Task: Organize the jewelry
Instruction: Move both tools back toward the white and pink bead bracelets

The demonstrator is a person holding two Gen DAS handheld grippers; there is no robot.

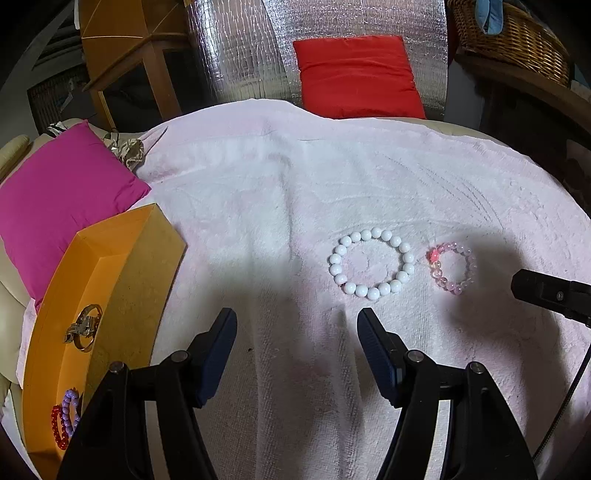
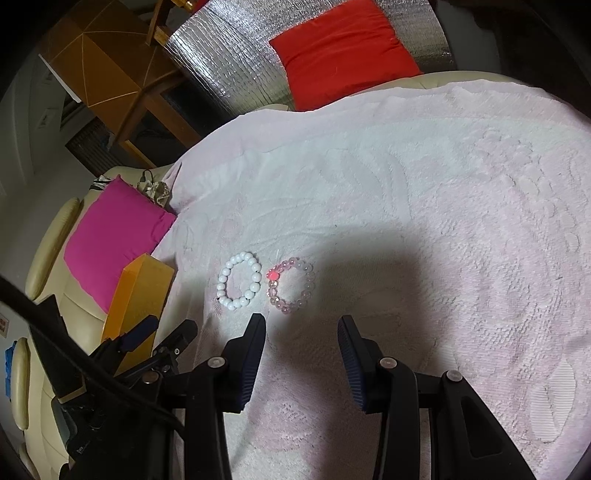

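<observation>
A white bead bracelet and a pale pink bead bracelet with one red bead lie side by side on a pink-white towel. An orange tray at the left holds a gold ring-like piece and red and purple bracelets. My left gripper is open and empty, just short of the white bracelet. My right gripper is open and empty, just short of the pink bracelet; its tip shows in the left wrist view.
A magenta cushion lies behind the tray on a cream sofa. A red cushion leans on silver foil at the back. A wooden table stands back left, a wicker basket back right.
</observation>
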